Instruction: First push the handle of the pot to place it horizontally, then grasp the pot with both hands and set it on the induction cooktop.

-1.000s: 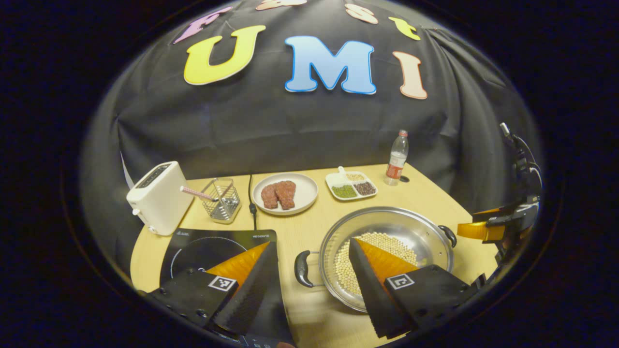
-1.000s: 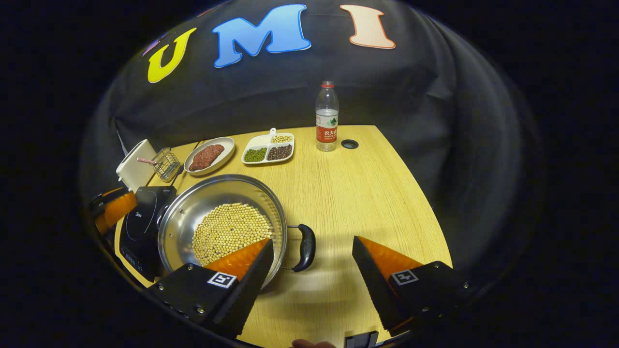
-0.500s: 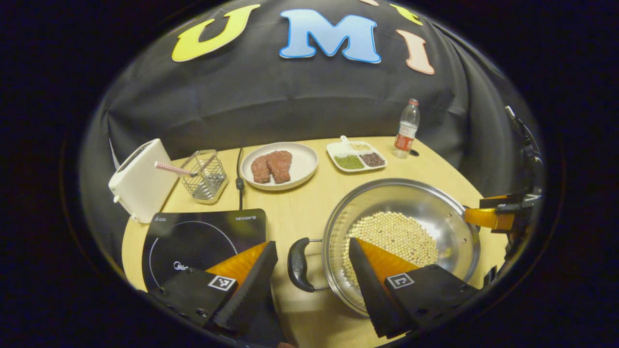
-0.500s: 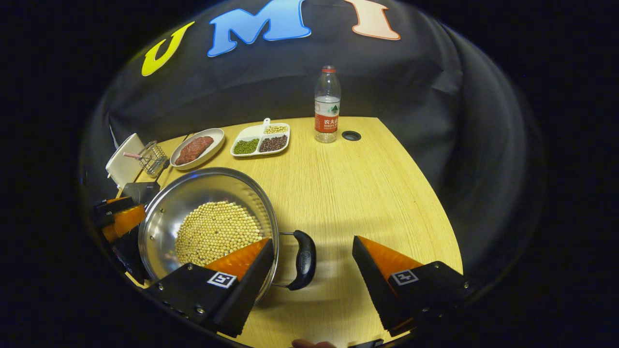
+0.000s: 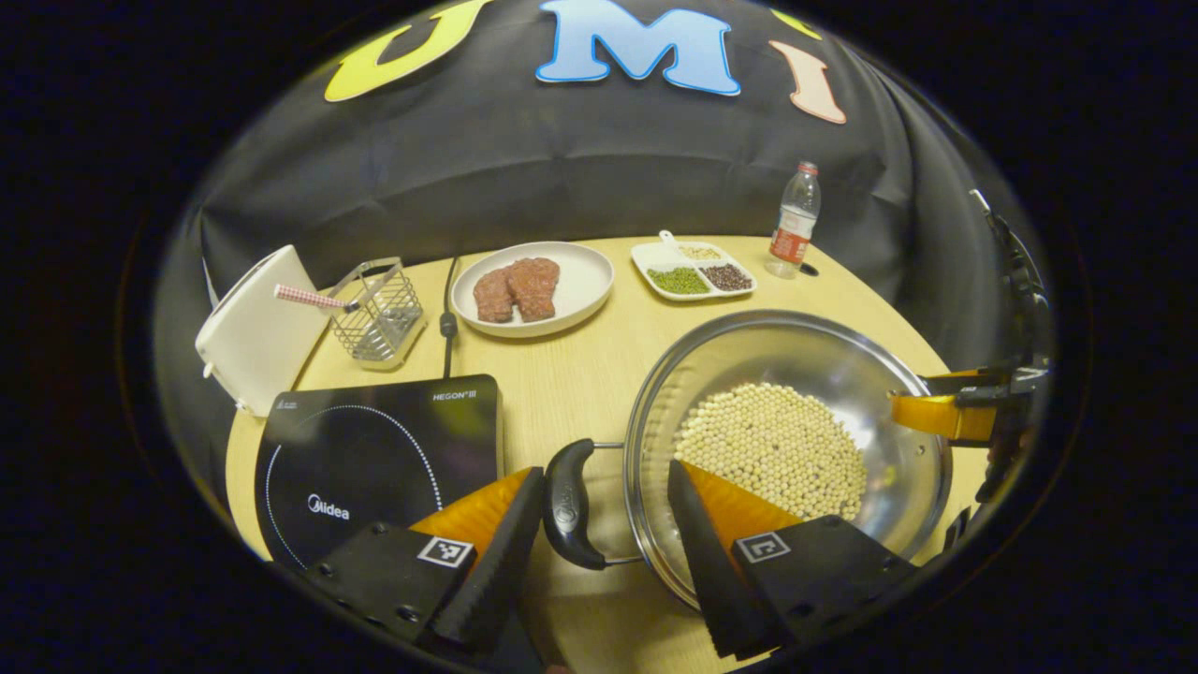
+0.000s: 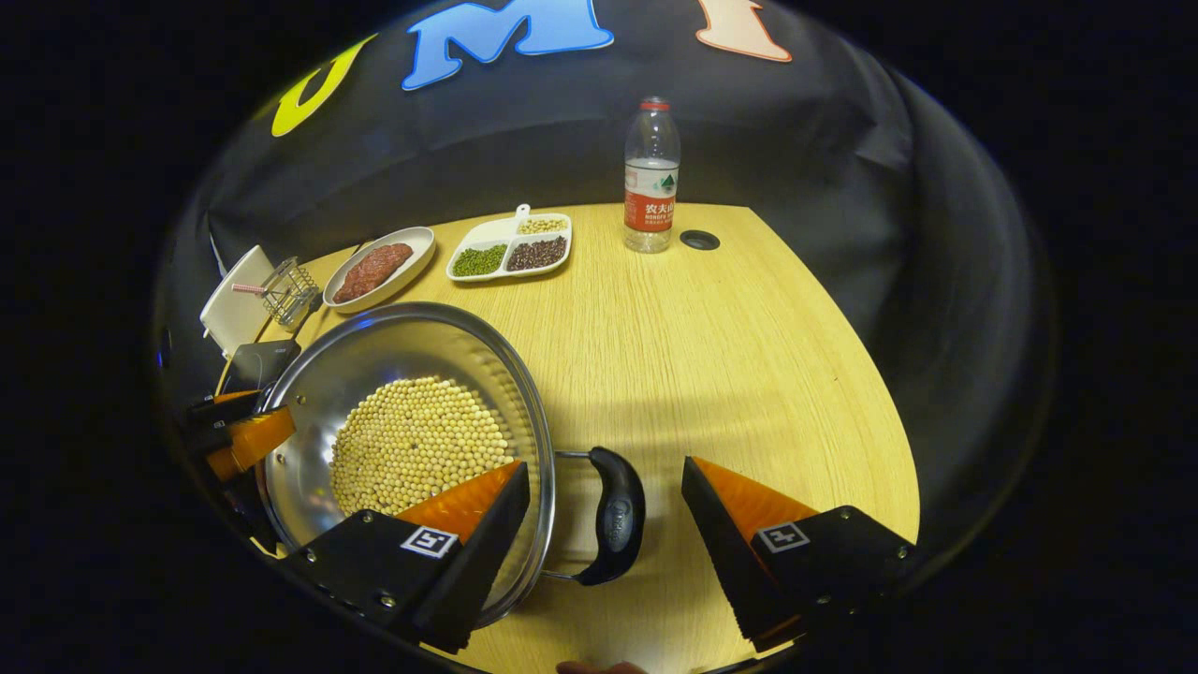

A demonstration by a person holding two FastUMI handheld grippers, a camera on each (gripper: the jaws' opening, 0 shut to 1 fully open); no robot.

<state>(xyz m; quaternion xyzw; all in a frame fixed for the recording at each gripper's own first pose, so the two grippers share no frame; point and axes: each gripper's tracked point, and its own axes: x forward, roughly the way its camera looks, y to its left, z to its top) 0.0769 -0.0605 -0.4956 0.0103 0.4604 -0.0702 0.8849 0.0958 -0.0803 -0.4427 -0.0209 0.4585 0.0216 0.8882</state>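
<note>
pot (image 5: 786,440) on table, right of cooktop (image 5: 374,459) | left gripper (image 5: 604,524), right gripper (image 6: 604,510): spread wide, straddling 2 handles, unclamped | risk: uneven closing tilts pot, spilling beans (image 6: 416,454)

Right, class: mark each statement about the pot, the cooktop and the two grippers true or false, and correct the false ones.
1. The pot sits on the cooktop. False: it stands on the table, beside the cooktop.
2. The pot holds pale beans. True.
3. The left gripper is shut on a pot handle. False: its fingers are open, with the handle between them.
4. The right gripper is open around the other handle. True.
5. The plate holds meat. True.
6. The bottle lies on its side. False: it stands upright.
</note>
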